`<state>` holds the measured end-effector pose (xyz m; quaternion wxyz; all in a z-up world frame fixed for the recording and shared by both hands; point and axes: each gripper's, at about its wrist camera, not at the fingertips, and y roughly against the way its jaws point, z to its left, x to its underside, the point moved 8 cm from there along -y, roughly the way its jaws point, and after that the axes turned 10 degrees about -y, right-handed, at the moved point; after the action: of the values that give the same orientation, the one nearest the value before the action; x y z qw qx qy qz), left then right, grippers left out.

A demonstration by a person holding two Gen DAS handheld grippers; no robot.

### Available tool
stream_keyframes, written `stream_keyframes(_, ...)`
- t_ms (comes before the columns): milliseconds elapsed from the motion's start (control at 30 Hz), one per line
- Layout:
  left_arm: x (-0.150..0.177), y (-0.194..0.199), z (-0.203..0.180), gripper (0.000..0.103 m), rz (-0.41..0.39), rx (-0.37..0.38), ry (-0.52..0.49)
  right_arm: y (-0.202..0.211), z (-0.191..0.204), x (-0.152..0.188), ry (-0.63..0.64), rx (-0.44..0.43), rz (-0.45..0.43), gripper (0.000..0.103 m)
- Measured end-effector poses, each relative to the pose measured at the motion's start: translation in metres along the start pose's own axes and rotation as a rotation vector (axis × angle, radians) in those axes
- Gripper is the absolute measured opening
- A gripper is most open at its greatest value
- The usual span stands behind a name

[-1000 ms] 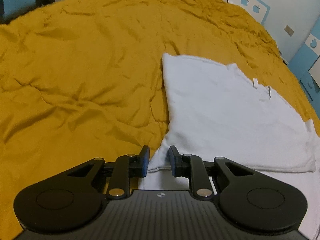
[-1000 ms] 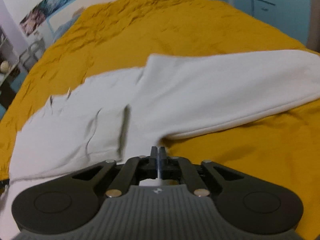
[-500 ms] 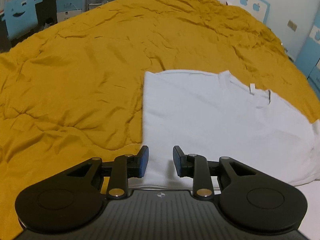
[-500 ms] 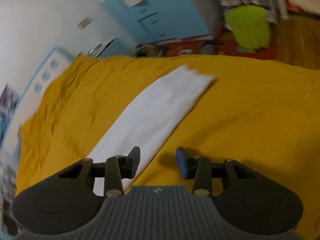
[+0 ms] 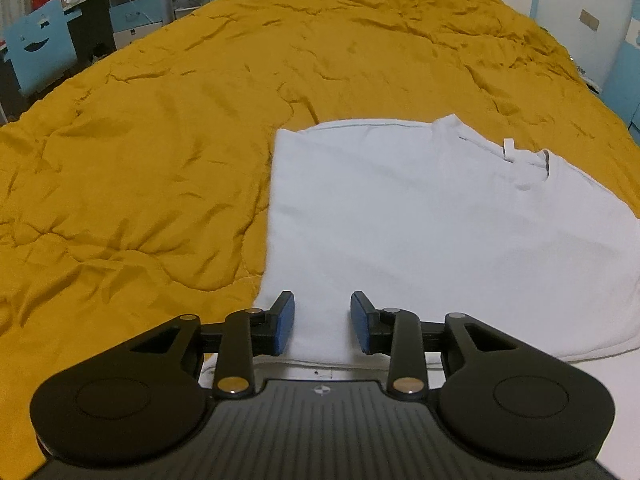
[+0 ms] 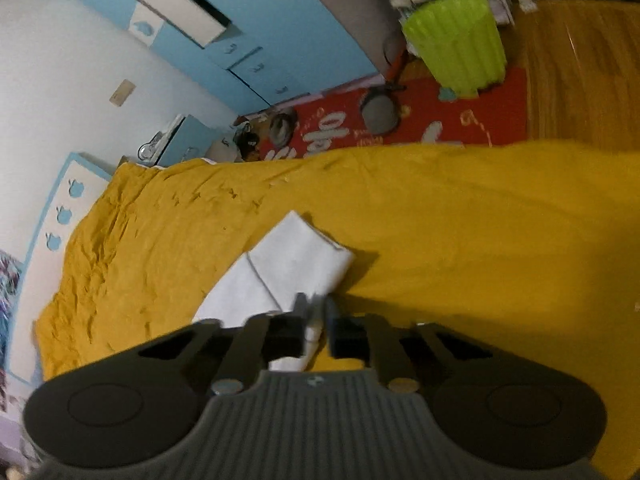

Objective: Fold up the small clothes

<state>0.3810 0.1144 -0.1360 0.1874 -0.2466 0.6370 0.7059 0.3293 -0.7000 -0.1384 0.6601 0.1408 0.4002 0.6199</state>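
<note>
The right gripper (image 6: 316, 316) has just closed, pinching the sleeve (image 6: 296, 256) to fold it inward. The left gripper (image 5: 322, 322), just spread wider and empty, hovers over the shirt (image 5: 420, 220) on the quilt (image 5: 160, 140)

Dim warm indoor light, fisheye-bent edges, right view motion-blurred

A big yellow blanket (image 5: 180, 152) covers the bed. A green bin (image 6: 454, 42) stands on a red mat (image 6: 472, 120) by blue drawers (image 6: 256, 68).
</note>
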Motion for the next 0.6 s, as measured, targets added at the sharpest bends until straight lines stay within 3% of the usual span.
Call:
stream_keyframes(133, 0.002, 0.008, 0.007, 0.04, -0.017, -0.003, -0.012, 0.03, 0.04, 0.01, 0.162, -0.024, -0.078, 0.0)
stream_keyframes(267, 0.0, 0.017, 0.016, 0.04, -0.037, 0.011, 0.02, 0.075, 0.124, 0.042, 0.297, -0.158, -0.089, 0.0)
stream_keyframes(467, -0.002, 0.035, 0.027, 0.04, -0.094, 0.04, 0.063, 0.162, 0.285, 0.14, 0.574, -0.365, -0.091, 0.0)
stream_keyframes(600, -0.003, 0.042, 0.036, 0.04, -0.111, 0.072, 0.091, 0.203, 0.361, 0.219, 0.651, -0.483, -0.024, 0.0)
